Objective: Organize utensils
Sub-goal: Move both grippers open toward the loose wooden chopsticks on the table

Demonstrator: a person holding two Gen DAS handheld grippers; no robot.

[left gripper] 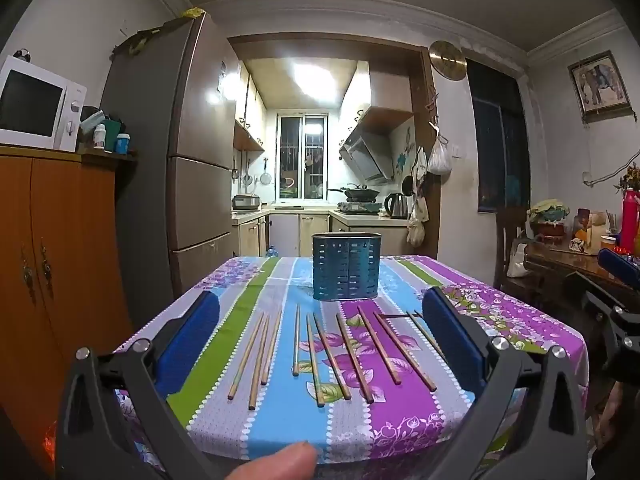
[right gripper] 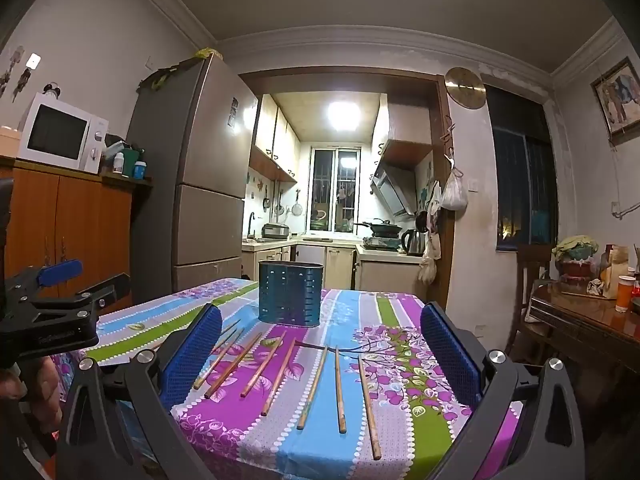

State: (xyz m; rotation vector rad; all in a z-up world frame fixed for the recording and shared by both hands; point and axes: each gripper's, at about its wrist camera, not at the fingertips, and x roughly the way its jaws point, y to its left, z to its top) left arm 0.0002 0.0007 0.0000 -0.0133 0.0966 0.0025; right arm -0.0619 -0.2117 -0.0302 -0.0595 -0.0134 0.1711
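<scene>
Several wooden chopsticks [left gripper: 355, 359] lie side by side on the striped floral tablecloth [left gripper: 400, 420], pointing roughly away from me. Behind them stands an upright blue perforated utensil holder [left gripper: 346, 266], nothing visible inside. My left gripper [left gripper: 321, 299] hovers open above the table's near edge, its blue pads [left gripper: 192, 340] framing the row. In the right wrist view the chopsticks [right gripper: 279, 377] and holder [right gripper: 291, 294] sit ahead of my right gripper [right gripper: 321, 311], open and holding nothing. The left gripper [right gripper: 88, 280] shows at that view's left edge.
A wooden cabinet [left gripper: 60, 240] with a microwave [left gripper: 36, 104] and a tall fridge [left gripper: 176, 140] stand to the left. At the right are a cluttered wooden side table [right gripper: 580, 316] and a chair [right gripper: 532, 272]. A thumb [left gripper: 280, 462] shows at the bottom.
</scene>
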